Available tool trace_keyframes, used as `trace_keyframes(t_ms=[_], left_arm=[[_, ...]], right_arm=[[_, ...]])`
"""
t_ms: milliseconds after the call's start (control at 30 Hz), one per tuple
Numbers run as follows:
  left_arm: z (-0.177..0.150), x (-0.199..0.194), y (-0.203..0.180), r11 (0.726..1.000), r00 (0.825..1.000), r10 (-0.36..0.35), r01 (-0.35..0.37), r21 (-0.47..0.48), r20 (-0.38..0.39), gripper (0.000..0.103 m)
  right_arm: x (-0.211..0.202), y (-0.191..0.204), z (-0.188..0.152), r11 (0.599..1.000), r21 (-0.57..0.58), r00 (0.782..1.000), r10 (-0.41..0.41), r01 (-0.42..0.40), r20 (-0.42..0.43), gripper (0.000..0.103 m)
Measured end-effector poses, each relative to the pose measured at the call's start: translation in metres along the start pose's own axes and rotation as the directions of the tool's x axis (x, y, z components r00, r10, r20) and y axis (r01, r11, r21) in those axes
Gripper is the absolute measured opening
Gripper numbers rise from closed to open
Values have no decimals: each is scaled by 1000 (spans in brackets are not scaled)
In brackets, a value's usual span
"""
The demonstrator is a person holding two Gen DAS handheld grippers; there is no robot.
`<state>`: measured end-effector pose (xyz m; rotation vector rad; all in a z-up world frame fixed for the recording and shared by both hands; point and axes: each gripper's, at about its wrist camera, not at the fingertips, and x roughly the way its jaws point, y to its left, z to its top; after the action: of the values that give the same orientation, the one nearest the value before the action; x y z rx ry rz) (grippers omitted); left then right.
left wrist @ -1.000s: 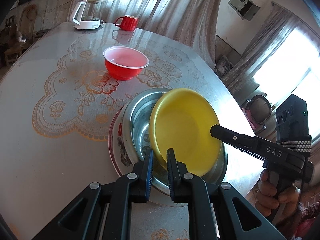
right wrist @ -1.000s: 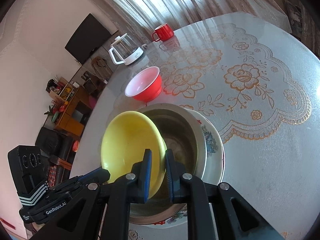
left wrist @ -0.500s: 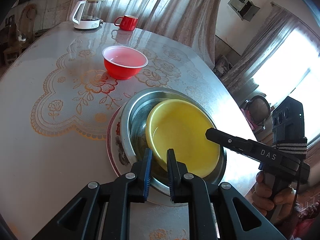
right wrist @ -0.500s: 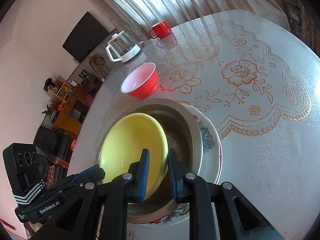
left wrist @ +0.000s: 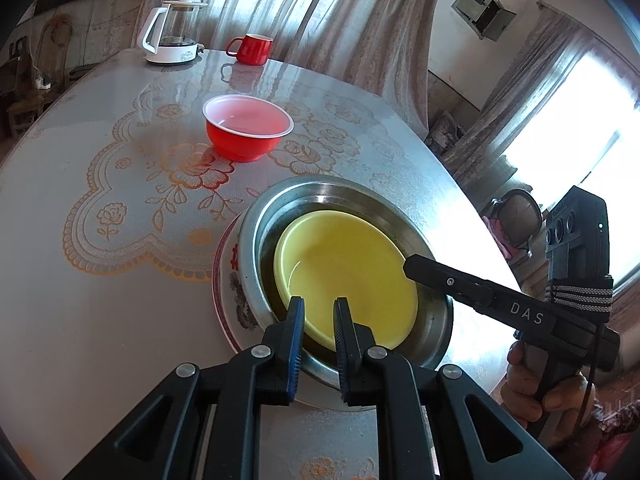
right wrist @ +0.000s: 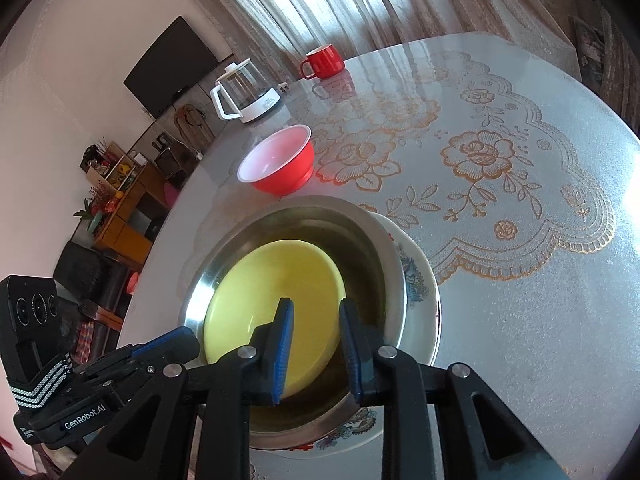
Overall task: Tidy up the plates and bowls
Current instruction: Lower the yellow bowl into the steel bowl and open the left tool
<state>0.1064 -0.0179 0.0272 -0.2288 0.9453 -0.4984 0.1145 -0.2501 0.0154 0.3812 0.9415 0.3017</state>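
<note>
A yellow bowl [left wrist: 352,276] lies inside a steel bowl [left wrist: 320,192], which sits on a patterned white plate [left wrist: 226,264]. My left gripper [left wrist: 319,320] hangs over the near rim of the stack, jaws slightly apart and empty. My right gripper [right wrist: 314,332] is open around the yellow bowl's [right wrist: 276,292] right rim, no longer clamping it; it also shows in the left wrist view [left wrist: 416,266]. The steel bowl [right wrist: 384,248] and plate [right wrist: 420,280] show in the right wrist view. A red bowl [left wrist: 248,132] stands alone farther back, also in the right wrist view [right wrist: 280,168].
A glass kettle [left wrist: 172,32] and a red mug [left wrist: 252,48] stand at the table's far edge. The round table [left wrist: 80,300] has a lace-patterned cover. Its edge falls away to the right of the stack in the left wrist view.
The yellow bowl went from tilted and held above the steel bowl to lying flat inside it. My right gripper opened and let go of it.
</note>
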Motion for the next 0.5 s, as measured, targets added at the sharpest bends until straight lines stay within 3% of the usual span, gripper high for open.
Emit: trace_keyframes(t_ms=[500], left_arm=[[1, -4, 3, 1000, 1000, 7, -7, -15, 14, 15]], right_arm=[[1, 6, -1, 996, -70, 998, -61, 63, 19, 22]])
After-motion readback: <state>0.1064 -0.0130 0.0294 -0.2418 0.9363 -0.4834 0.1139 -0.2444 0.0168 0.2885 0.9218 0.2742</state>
